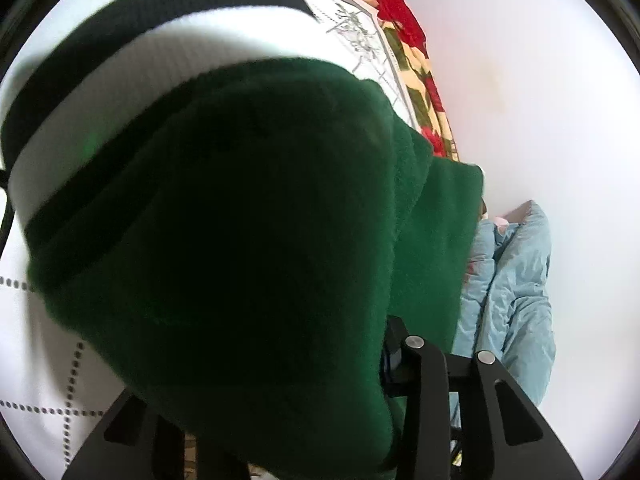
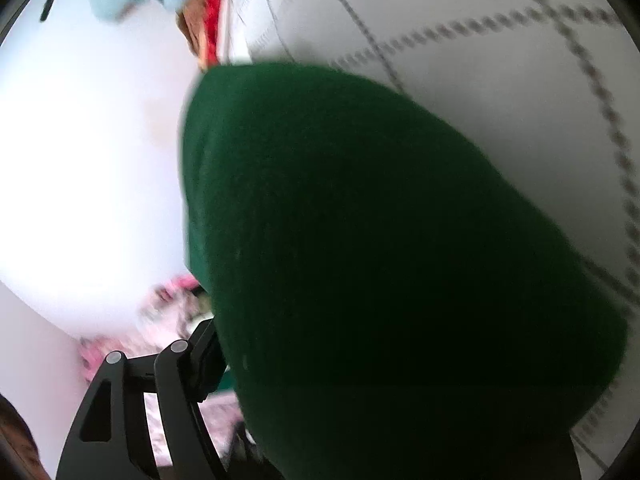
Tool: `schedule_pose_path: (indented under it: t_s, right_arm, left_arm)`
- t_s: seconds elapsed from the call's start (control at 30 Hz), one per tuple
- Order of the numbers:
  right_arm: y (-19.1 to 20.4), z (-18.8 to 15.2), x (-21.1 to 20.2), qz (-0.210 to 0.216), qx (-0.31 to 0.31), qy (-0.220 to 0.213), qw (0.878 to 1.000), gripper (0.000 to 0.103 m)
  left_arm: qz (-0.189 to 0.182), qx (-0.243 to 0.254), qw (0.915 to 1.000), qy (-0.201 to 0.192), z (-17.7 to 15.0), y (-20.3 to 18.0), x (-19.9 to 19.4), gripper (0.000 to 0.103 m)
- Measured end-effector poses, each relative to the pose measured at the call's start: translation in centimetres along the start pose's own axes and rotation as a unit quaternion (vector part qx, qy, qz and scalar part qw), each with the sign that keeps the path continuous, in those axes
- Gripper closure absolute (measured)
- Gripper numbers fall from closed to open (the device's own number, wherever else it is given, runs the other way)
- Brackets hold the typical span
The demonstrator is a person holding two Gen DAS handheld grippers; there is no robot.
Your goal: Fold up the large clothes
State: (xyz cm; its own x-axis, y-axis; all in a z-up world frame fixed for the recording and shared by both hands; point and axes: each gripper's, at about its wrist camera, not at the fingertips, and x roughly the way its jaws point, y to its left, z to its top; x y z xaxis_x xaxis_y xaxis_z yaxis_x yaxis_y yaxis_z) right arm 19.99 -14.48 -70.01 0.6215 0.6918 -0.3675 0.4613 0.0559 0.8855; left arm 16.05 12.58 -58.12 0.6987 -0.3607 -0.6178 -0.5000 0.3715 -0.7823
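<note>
White quilted bed (image 1: 48,360); green garment (image 1: 240,240) drapes over both my tongs, hiding tips, grip unclear. Blue cloth (image 1: 516,280) at 3 o'clock.

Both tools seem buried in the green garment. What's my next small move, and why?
Probably lift both tools together and spread them apart a little. The green garment drapes over the left tool and likewise covers most of the right tool, hiding the white patterned bedding below. Neither view shows a free edge or the grip itself, so tensioning the cloth first should reveal where to fold.
</note>
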Motion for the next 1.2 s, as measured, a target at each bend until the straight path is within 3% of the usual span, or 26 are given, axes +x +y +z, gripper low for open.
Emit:
schedule_pose_path:
  t_s: [0.07, 0.1, 0.2, 0.57, 0.67, 0.73, 0.8, 0.9, 1.07, 1.2]
  right_arm:
    - [0.8, 0.4, 0.5, 0.003, -0.005, -0.007, 1.0, 0.054]
    - [1.2, 0.3, 0.5, 0.009, -0.004, -0.007, 1.0, 0.059]
    - [4.4, -0.1, 0.6, 0.012, -0.029, -0.009, 0.999, 0.064]
    - [17.9, 0.4, -0.3, 0.033, -0.093, -0.031, 0.995, 0.065]
    - [21.3, 2.9, -1.2, 0.046, -0.1, -0.042, 0.993, 0.065]
    - [23.9, 4.3, 0.7, 0.054, -0.107, -0.049, 0.992, 0.065]
    - [24.2, 7.1, -0.6, 0.062, -0.115, -0.056, 0.99, 0.065]
    - [26.4, 11.4, 1.0, 0.071, -0.126, -0.061, 0.988, 0.065]
    - [28.8, 19.1, 6.1, 0.066, -0.14, -0.061, 0.986, 0.065]
    - [27.4, 24.5, 8.5, 0.06, -0.153, -0.061, 0.985, 0.065]
  left_arm:
    - [-0.002, 0.005, 1.0, -0.003, 0.5, -1.2, -0.2, 0.069]
    - [-0.002, 0.015, 0.9999, -0.006, 0.9, -2.2, -0.5, 0.069]
    - [-0.008, 0.045, 0.9989, -0.013, 1.9, -5.0, -1.7, 0.069]
    - [-0.048, 0.095, 0.9943, -0.004, 5.3, -16.1, -2.8, 0.069]
    - [-0.065, 0.106, 0.9923, -0.003, 6.0, -19.7, -1.8, 0.069]
    - [-0.078, 0.113, 0.9905, -0.001, 6.3, -22.0, -0.6, 0.069]
    - [-0.09, 0.119, 0.9889, -0.001, 6.7, -23.9, 1.1, 0.069]
    - [-0.103, 0.125, 0.9868, -0.002, 7.6, -26.5, 4.9, 0.069]
    - [-0.109, 0.12, 0.9867, 0.002, 9.2, -28.0, 12.1, 0.069]
    - [-0.111, 0.133, 0.9847, 0.007, 10.1, -28.0, 17.6, 0.069]
